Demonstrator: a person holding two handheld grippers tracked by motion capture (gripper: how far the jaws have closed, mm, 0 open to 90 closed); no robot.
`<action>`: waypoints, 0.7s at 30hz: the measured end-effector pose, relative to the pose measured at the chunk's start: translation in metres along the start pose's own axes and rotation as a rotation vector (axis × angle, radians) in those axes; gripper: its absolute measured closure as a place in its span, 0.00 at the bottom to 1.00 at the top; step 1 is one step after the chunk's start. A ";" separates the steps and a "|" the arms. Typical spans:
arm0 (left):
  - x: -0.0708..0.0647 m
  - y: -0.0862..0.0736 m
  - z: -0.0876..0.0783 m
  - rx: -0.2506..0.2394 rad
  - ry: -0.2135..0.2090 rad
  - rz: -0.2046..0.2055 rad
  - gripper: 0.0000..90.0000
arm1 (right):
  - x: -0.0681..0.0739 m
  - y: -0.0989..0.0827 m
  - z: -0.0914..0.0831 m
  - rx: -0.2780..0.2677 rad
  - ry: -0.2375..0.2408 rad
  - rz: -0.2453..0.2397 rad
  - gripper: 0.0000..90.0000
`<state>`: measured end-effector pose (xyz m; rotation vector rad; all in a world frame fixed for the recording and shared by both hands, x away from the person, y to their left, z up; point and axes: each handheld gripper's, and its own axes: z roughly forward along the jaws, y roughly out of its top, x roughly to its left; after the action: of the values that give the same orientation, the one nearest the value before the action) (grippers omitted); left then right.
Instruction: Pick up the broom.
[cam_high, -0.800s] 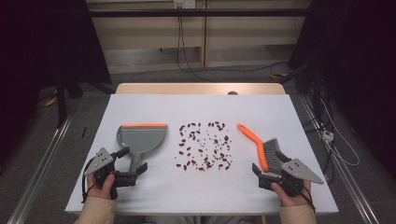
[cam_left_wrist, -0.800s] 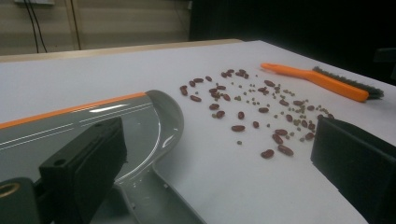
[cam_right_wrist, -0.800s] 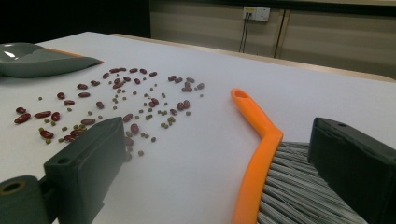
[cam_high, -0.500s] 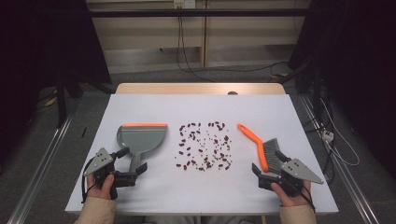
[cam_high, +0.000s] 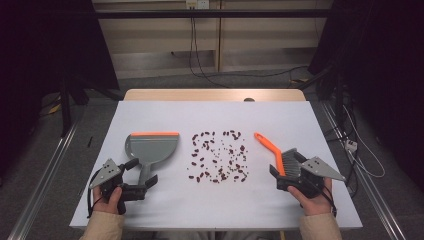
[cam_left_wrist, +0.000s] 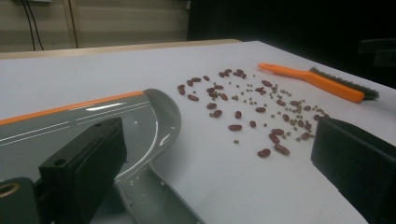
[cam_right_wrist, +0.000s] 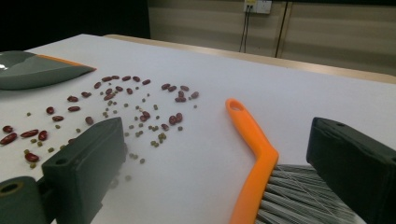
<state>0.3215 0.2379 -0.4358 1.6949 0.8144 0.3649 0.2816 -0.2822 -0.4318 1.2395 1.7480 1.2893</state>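
A grey dustpan (cam_high: 152, 146) with an orange lip lies left of centre on the white table (cam_high: 215, 115). Its handle runs back between the jaws of my left gripper (cam_high: 141, 173), which is open and apart from it. In the left gripper view the dustpan (cam_left_wrist: 93, 121) sits by the left jaw of the left gripper (cam_left_wrist: 219, 154). Red beans and small green peas (cam_high: 218, 156) are scattered mid-table. An orange brush (cam_high: 270, 149) lies to their right. Its grey bristles (cam_right_wrist: 299, 196) rest between the wide jaws of my open right gripper (cam_right_wrist: 222, 149), seen from above as the right gripper (cam_high: 287, 171).
A wooden strip (cam_high: 215, 95) runs along the table's far edge. Cables (cam_high: 350, 145) trail on the floor to the right, and metal rails (cam_high: 45, 175) flank the table. Bare table surface lies in front of the beans (cam_right_wrist: 116, 100) and behind them.
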 end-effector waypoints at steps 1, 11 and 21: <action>0.000 0.000 -0.001 0.002 0.000 0.003 0.04 | -0.001 0.001 0.002 0.013 0.000 0.001 0.05; 0.001 0.000 0.000 -0.007 -0.003 -0.012 0.04 | -0.015 0.014 0.029 0.097 -0.013 0.020 0.09; 0.000 0.001 0.001 -0.003 0.003 -0.004 0.04 | -0.021 0.027 0.054 0.182 -0.009 0.042 0.12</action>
<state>0.3228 0.2371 -0.4354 1.6904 0.8189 0.3655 0.3452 -0.2811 -0.4244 1.3867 1.8752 1.1664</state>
